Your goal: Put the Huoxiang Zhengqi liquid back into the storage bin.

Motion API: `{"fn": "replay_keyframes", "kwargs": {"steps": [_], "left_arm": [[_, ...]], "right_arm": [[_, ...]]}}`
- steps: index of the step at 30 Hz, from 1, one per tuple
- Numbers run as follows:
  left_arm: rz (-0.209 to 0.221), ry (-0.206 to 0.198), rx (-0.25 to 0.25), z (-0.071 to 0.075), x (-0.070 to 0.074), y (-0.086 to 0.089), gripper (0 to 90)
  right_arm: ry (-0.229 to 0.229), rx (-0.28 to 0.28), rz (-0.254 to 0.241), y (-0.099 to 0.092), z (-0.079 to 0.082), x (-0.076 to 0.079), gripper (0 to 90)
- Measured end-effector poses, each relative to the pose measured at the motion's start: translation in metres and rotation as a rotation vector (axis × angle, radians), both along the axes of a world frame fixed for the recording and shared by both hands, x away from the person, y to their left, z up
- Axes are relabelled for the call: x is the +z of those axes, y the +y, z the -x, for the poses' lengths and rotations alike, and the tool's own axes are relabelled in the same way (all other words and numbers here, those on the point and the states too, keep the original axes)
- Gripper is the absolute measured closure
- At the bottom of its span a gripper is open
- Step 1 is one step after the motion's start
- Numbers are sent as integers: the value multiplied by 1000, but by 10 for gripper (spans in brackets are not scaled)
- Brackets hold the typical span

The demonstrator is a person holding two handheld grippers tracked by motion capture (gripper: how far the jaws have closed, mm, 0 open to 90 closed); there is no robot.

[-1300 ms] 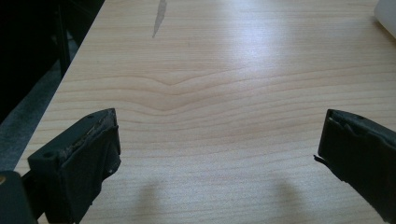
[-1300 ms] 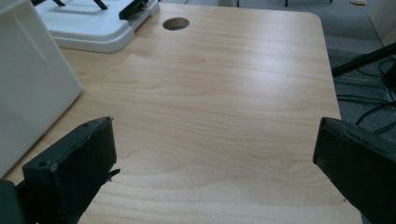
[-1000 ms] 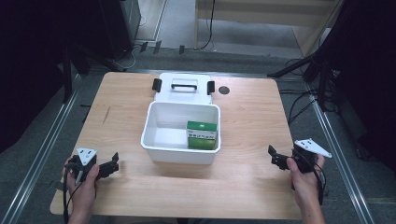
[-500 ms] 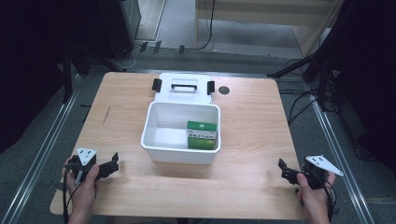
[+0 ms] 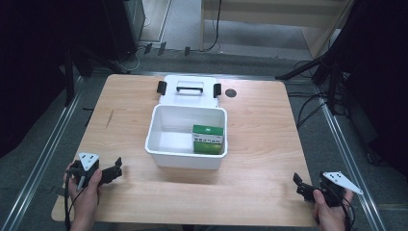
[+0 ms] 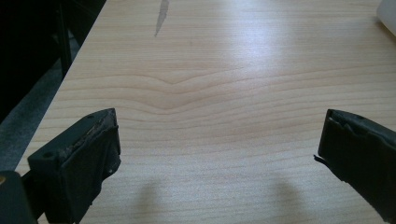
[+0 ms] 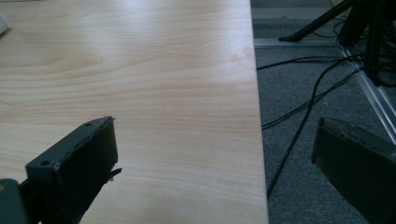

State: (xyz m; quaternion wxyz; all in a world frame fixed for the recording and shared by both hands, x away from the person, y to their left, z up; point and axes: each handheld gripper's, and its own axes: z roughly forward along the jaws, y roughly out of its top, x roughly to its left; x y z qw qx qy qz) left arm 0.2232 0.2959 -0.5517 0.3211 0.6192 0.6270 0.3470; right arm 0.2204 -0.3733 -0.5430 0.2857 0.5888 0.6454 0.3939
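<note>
Both jaws-apart tools, left gripper [image 5: 114,169] and right gripper [image 5: 299,185], rest well clear of the white plastic bin [image 5: 166,156] holding a green carton [image 5: 208,139]; its white lid [image 5: 188,98] lies just behind.

White open bin [image 5: 166,154] mid-table; 1 green box [image 5: 208,139] upright inside, against its right wall.

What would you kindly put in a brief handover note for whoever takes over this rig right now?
Left gripper: jaws open, nothing held, near the table's front left corner.
Right gripper: jaws open, nothing held, at the front right edge.
White bin sits mid-table, green box upright inside on its right side.
Lid lies behind the bin, off it.
Done: box is in the bin.
Probably left: putting the lid on.
</note>
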Motion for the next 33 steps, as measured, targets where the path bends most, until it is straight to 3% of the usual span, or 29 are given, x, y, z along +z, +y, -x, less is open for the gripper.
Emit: {"fn": "replay_keyframes", "kwargs": {"steps": [14, 18, 21, 24, 29, 33], "left_arm": [[-5, -1, 1, 0, 0, 0, 0], [-6, -4, 4, 1, 0, -1, 0], [-8, -2, 2, 1, 0, -1, 0], [-10, -3, 3, 1, 0, -1, 0], [-12, -3, 5, 0, 0, -1, 0], [-11, 0, 4, 0, 0, -1, 0]], "right_arm": [[-11, -3, -37, -6, 16, -4, 1], [-39, -36, -66, -4, 21, -4, 46], [-53, -65, -52, -1, 24, -3, 46], [-40, -43, -57, -1, 22, -4, 46], [4, -63, -99, -6, 18, -5, 65], [6, -67, -75, -3, 18, -4, 68]]}}
